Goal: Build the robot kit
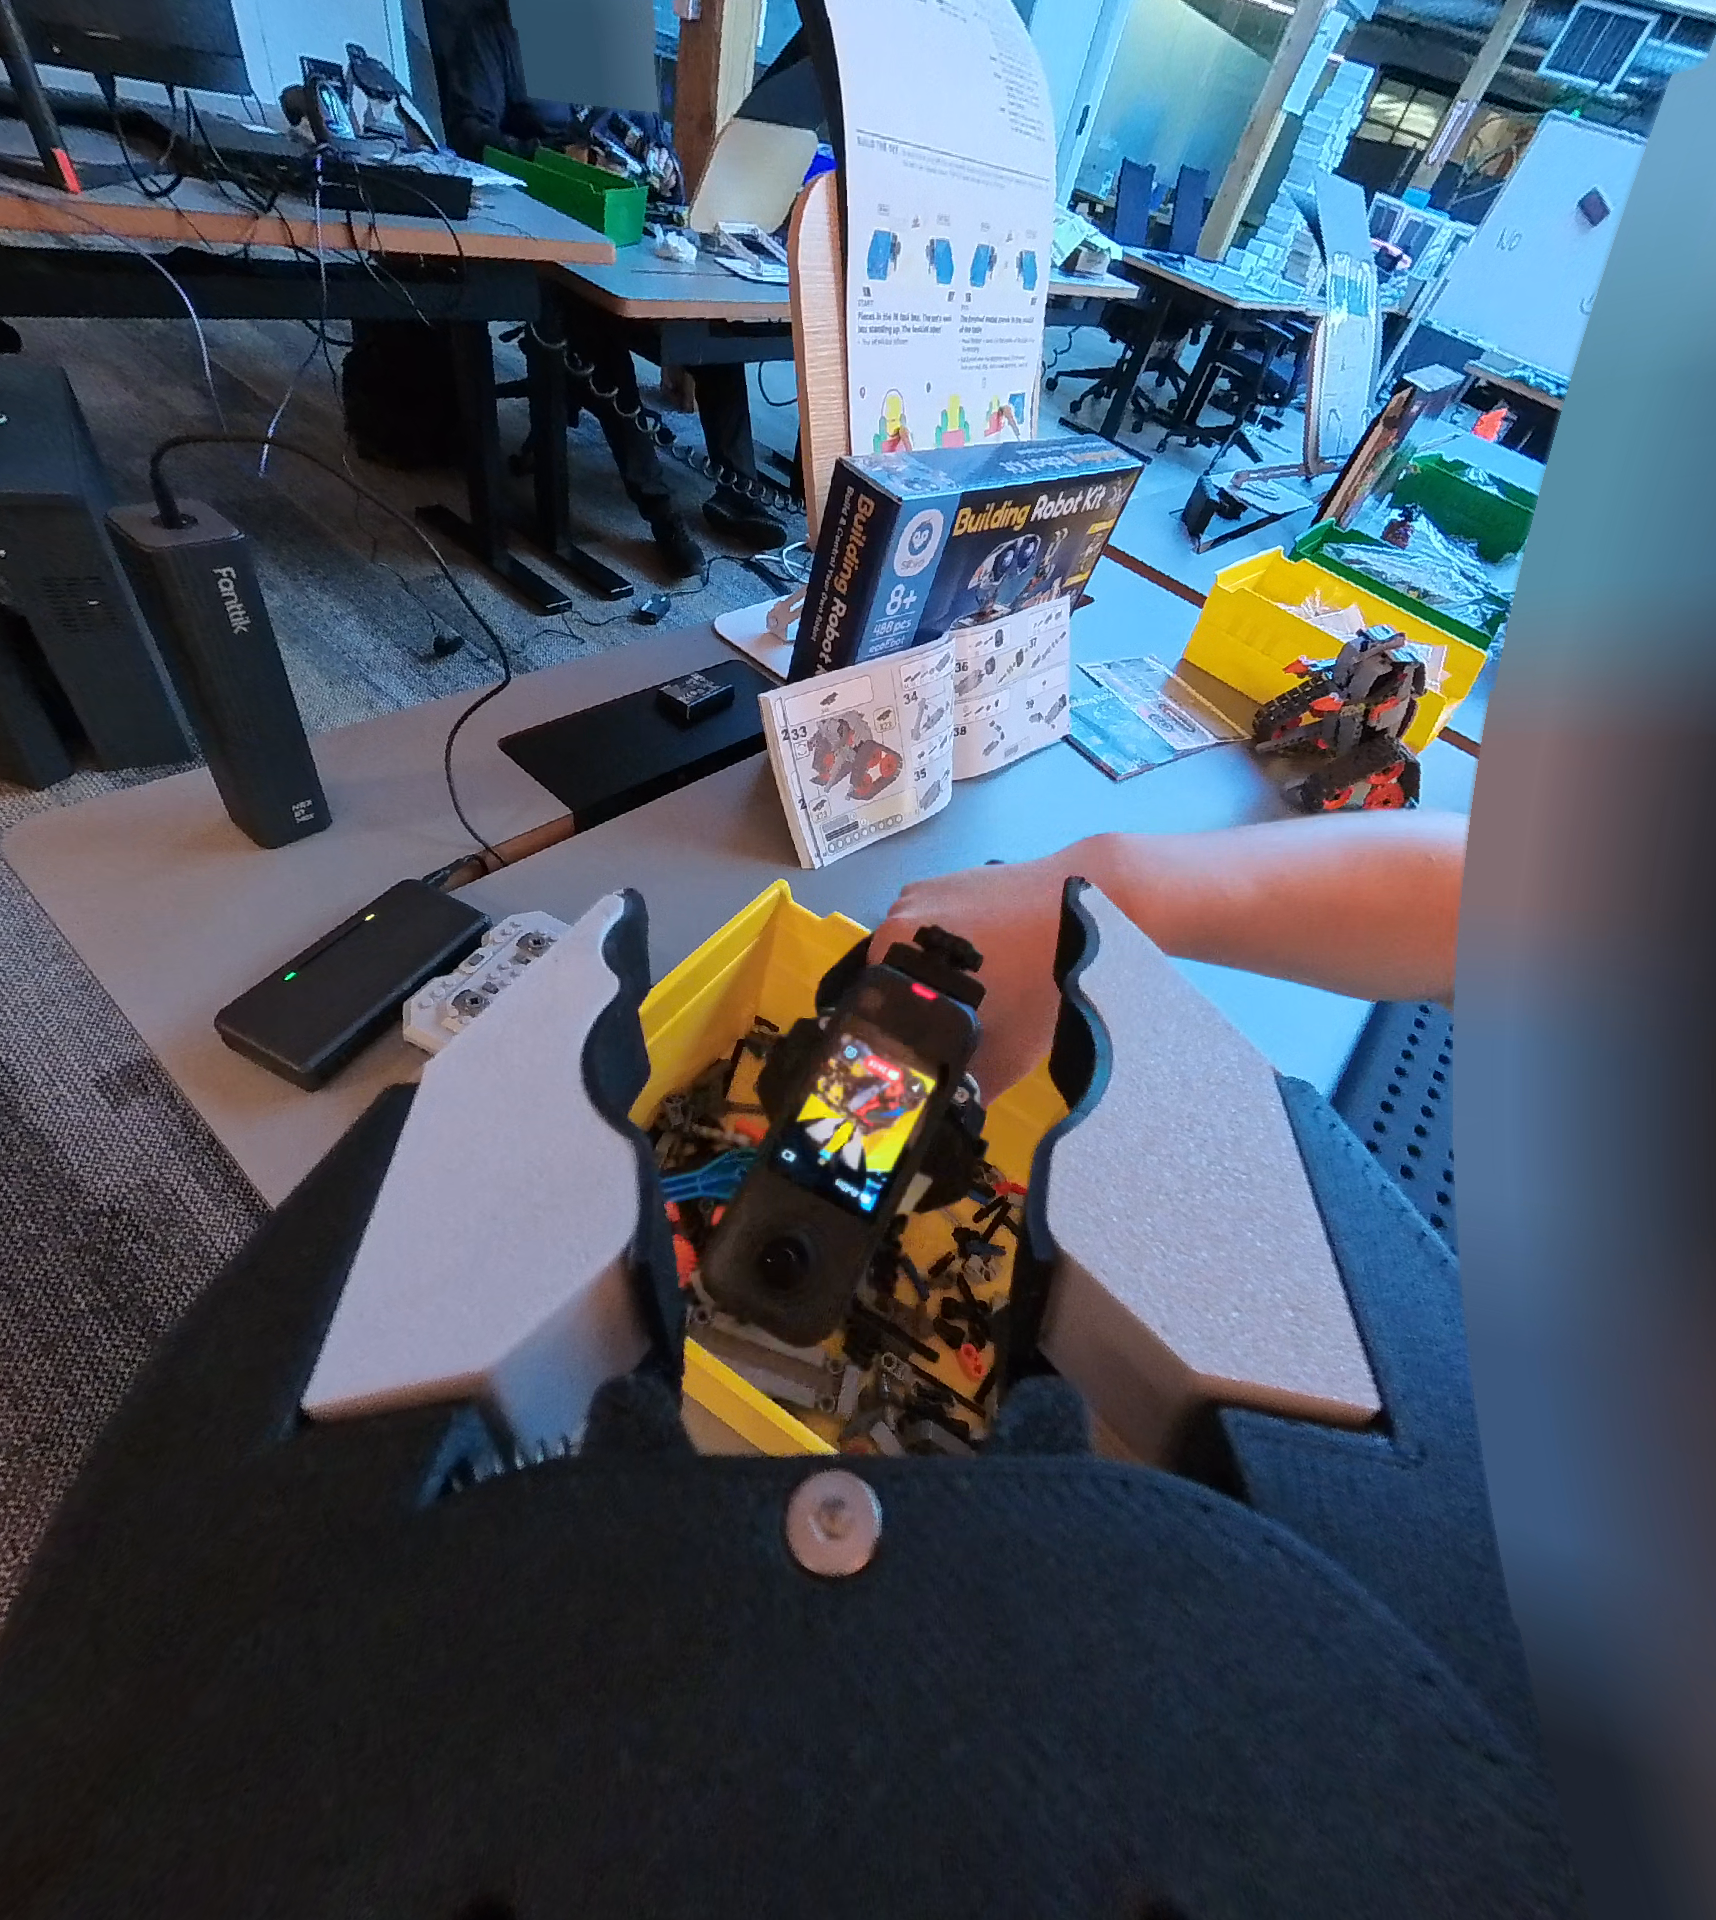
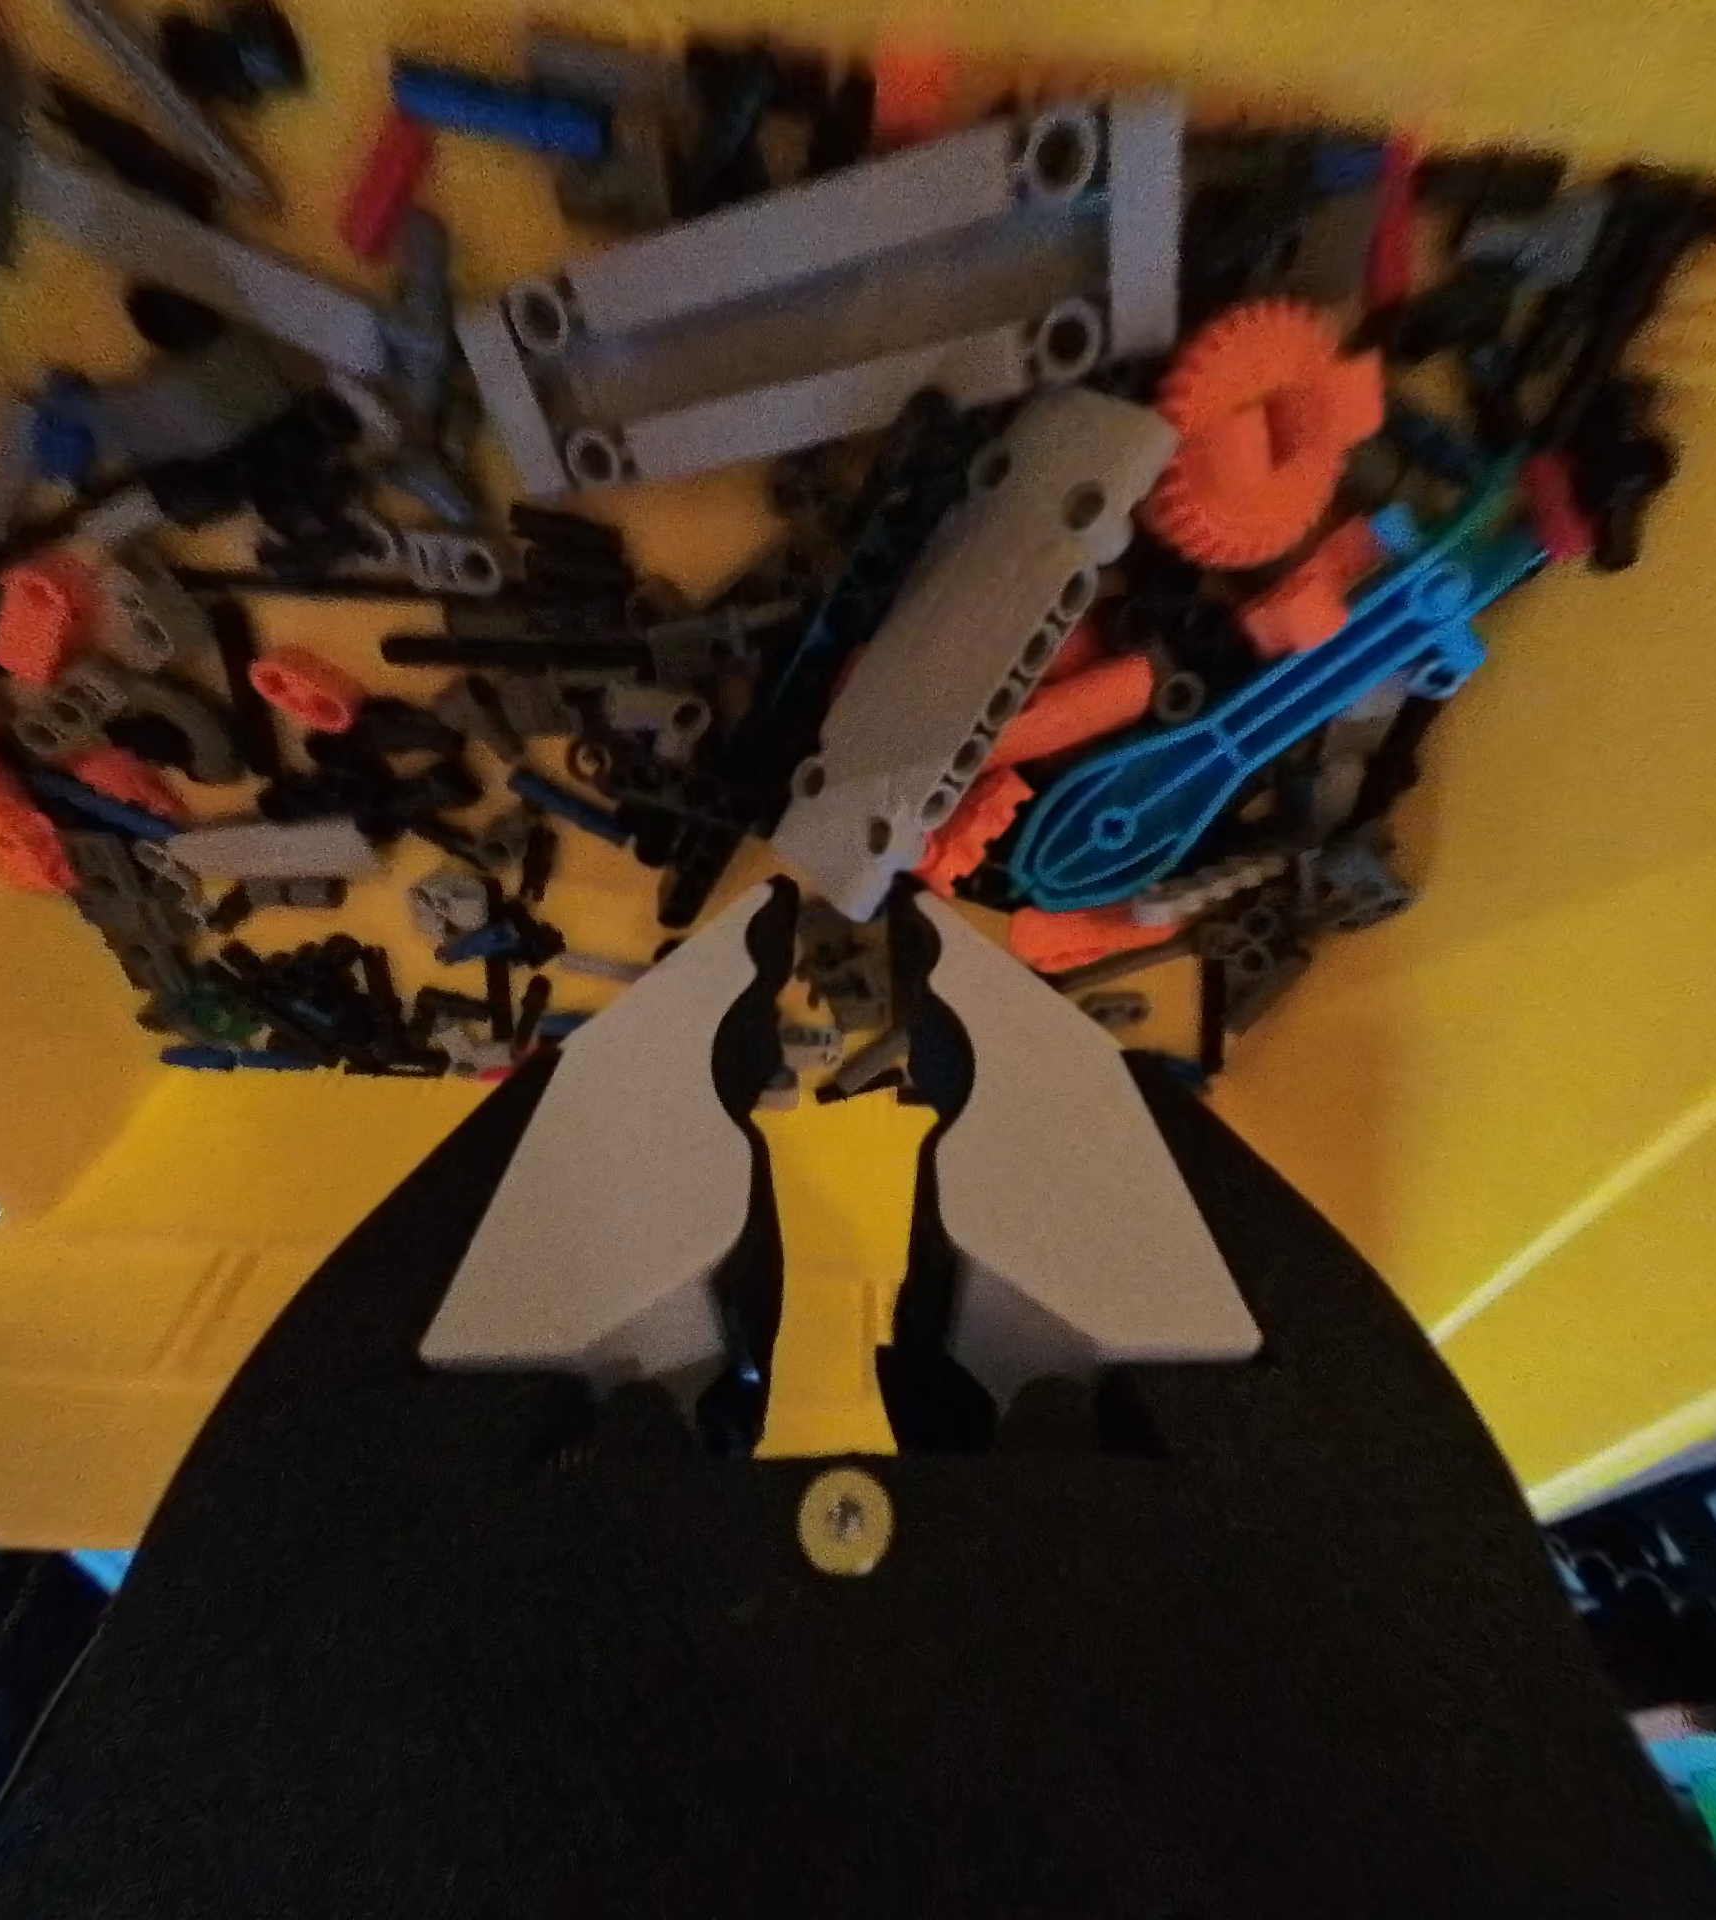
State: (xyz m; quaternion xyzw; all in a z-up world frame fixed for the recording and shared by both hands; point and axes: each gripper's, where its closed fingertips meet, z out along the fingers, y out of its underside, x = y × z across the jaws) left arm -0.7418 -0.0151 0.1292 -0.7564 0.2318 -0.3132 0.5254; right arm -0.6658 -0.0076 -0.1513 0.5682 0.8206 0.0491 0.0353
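My left gripper (image 1: pixel 851 902) is open wide and empty above the near end of a yellow bin (image 1: pixel 729 982) of small building parts. Between its fingers I see the other gripper's black camera (image 1: pixel 838 1143), held by a person's hand (image 1: pixel 979 935) and pointing down into the bin. In the right wrist view, my right gripper (image 2: pixel 846 891) is low inside the yellow bin (image 2: pixel 1456 935). Its jaws stand narrowly apart, closed on the near end of a light grey beam (image 2: pixel 968 665) that lies slanted on the pile. This view is blurred.
Near the beam lie a grey frame piece (image 2: pixel 833 301), an orange gear (image 2: pixel 1259 436) and a blue tool (image 2: pixel 1249 727). On the table are a black box (image 1: pixel 350 982), a white plate (image 1: pixel 480 982), an open booklet (image 1: pixel 921 727), the kit box (image 1: pixel 958 551), a built robot (image 1: pixel 1347 717) and a second yellow bin (image 1: pixel 1249 623). The grippers' ends are close to 30 centimetres from one another.
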